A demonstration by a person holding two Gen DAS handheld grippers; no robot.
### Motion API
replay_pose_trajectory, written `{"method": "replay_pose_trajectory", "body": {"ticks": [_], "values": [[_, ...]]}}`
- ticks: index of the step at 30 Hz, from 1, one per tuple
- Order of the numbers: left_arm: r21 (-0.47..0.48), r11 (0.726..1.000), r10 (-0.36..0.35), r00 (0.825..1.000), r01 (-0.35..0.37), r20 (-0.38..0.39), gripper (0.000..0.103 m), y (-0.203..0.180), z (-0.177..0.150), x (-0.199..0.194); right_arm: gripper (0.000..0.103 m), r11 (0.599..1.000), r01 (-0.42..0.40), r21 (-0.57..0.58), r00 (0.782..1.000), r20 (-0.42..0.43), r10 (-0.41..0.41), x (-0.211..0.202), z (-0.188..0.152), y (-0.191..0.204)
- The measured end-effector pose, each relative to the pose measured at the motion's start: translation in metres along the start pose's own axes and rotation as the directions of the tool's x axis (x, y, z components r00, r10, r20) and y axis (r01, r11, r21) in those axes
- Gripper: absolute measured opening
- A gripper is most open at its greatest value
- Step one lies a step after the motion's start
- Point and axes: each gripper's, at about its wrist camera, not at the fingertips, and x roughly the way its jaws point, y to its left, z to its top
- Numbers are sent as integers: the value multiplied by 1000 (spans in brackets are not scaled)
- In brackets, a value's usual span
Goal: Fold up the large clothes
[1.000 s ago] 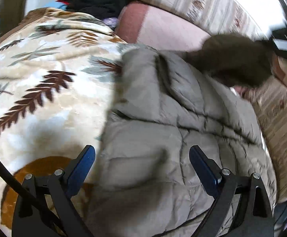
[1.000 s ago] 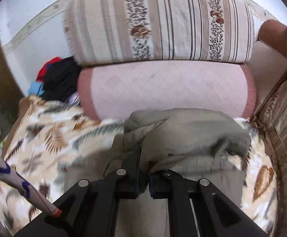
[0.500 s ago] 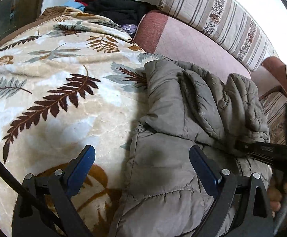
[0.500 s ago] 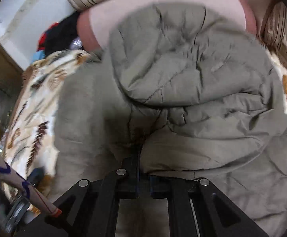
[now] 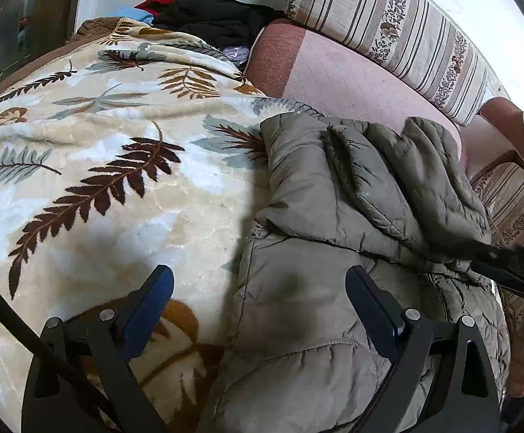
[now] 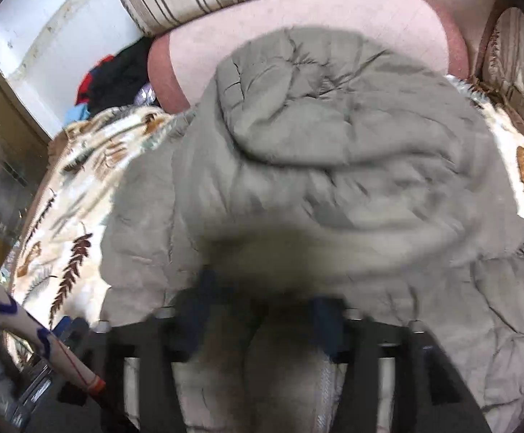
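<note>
Both tools, left point(image 5: 258, 306) and right point(image 6: 258, 310), gape above the jacket point(image 5: 334, 216).

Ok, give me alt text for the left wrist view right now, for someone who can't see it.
An olive-grey puffer jacket, its top folded over, lies on a fern-print blanket before a pink cushion and a striped one. The left gripper hovers open over its near edge; the right gripper enters at the right edge.

No readable text, labels or numbers.
</note>
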Motion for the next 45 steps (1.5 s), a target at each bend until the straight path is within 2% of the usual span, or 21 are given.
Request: {"method": "replay_pose_trajectory", "body": {"ticks": [3,6,10,12,14,17,20,23,25,28,30,32,34,38,40,42,45], "values": [[-4,1000,2,1000,-2,2,95,1,0,-1,59,999,-3,-51,1000,-12,3,-18,-8,-1],[-4,1000,1,1000,-1,1,95,1,0,-1,59,990,82,-116,995,68,-74,-45,-6,-1],[6,1000,2,1000,-2,0,95,-1,-1,-1,59,978,185,-99,970,179,-165,-58,27,-7],[12,1000,7,1000,-7,2,95,-2,-1,-1,59,970,232,-66,951,225,-212,-48,49,-11],[16,1000,10,1000,-10,0,95,-3,-1,0,59,957,283,-57,942,204,-267,-27,63,-16],[13,1000,10,1000,-10,-2,95,-2,-1,0,54,950,309,-46,948,92,-304,18,66,-26],[17,1000,7,1000,-7,2,95,-3,0,-1,54,950,306,-67,951,-11,-308,51,51,-35],[29,1000,6,1000,-6,7,95,-6,0,-3,54,941,321,-111,945,-29,-326,52,48,-33],[36,999,8,1000,-8,11,95,-8,0,-5,54,937,332,-104,943,1,-334,37,52,-26],[40,999,11,1000,-11,12,95,-9,0,-5,54,940,326,-105,939,148,-309,4,57,-4],[37,999,12,1000,-12,8,95,-9,0,-5,54,947,295,-125,946,179,-271,-3,60,12],[34,999,12,1000,-12,4,95,-8,0,-4,54,956,248,-157,960,171,-222,2,62,29],[31,999,10,1000,-10,-1,95,-7,0,-3,54,959,211,-189,974,127,-190,19,59,43],[35,999,10,1000,-10,0,95,-8,0,-3,54,959,205,-193,978,1,-209,72,49,50],[35,999,7,1000,-7,-1,95,-7,0,-3,54,956,216,-197,974,-20,-225,84,50,43],[33,999,2,1000,-2,-4,95,-7,0,-4,54,956,222,-191,974,1,-226,72,52,44],[30,1000,-1,1000,1,-13,95,-7,1,-1,53,957,209,-201,976,106,-191,43,47,58]]}}
